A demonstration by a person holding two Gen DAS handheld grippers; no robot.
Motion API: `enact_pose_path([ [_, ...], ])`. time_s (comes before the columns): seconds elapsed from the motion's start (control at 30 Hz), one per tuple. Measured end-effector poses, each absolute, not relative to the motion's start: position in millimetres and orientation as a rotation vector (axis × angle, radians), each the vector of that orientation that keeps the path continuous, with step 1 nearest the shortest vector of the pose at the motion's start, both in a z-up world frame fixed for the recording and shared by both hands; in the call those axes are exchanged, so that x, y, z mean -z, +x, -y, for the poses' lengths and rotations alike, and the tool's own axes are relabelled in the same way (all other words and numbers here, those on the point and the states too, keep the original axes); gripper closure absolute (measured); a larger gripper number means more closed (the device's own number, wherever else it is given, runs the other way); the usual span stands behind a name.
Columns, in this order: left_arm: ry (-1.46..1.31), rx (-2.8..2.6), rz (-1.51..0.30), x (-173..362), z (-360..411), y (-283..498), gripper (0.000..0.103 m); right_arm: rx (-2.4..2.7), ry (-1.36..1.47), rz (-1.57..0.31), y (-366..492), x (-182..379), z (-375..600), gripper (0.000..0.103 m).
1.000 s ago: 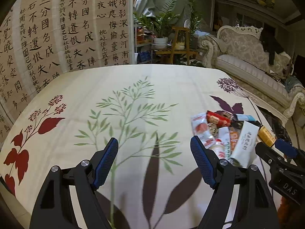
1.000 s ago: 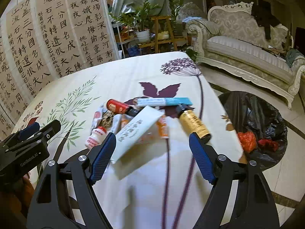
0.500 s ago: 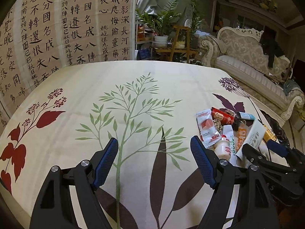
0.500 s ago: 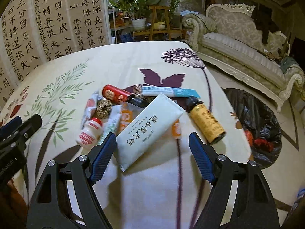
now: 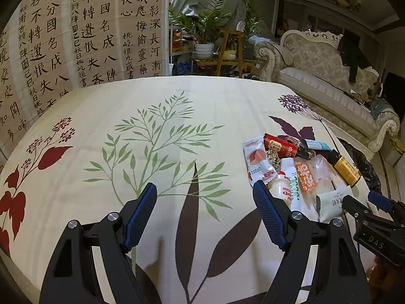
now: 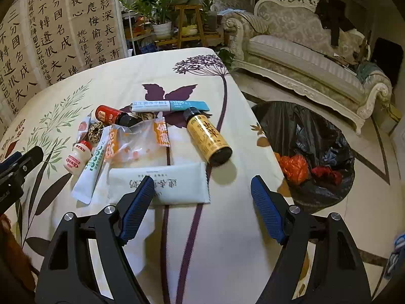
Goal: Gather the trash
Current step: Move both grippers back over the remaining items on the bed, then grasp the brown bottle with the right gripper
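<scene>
Hovering over the floral tablecloth, my left gripper has its jaws spread wide on nothing, with the trash pile off to its right. My right gripper is spread just as wide and empty, its left pad right over the pale green wipes packet at the pile's near edge. Beyond that lie the yellow bottle, red bottle, little yogurt bottle and clear orange wrapper; the black-lined trash bin sits on the floor right of the table.
</scene>
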State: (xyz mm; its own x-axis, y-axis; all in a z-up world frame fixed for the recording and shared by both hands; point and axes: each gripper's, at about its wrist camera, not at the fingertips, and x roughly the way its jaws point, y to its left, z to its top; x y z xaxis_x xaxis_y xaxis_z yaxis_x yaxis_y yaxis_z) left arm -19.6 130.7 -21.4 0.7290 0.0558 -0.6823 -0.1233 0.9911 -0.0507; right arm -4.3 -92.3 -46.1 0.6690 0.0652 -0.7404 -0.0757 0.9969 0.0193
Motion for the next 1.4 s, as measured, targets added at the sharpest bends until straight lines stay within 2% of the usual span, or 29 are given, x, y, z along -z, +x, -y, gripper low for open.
enact_pose_path([
  [0.77, -0.125, -0.118, -0.751, 20, -138, -16, 0.027, -0.140, -0.109, -0.861, 2, 54, 58, 0.026],
  [1.1, -0.134, -0.121, -0.766, 23, -139, -9, 0.027, -0.167, -0.034, -0.806, 4, 23, 85, 0.027],
  [1.17, -0.132, -0.118, -0.769, 24, -137, -7, 0.027, -0.145, -0.030, -0.802, 14, 23, 92, 0.035],
  [1.2, -0.131, -0.117, -0.770, 24, -136, -6, 0.027, -0.139, -0.023, -0.811, 23, 24, 96, 0.043],
  [1.27, -0.128, -0.115, -0.770, 23, -134, -5, 0.027, -0.137, -0.011, -0.825, 33, 29, 102, 0.048],
  [1.33, -0.126, -0.113, -0.774, 23, -132, -3, 0.027, -0.144, 0.004, -0.851, 44, 37, 107, 0.059],
  [1.4, -0.127, -0.112, -0.776, 23, -132, -2, 0.027, -0.163, 0.014, -0.866, 50, 41, 107, 0.065],
])
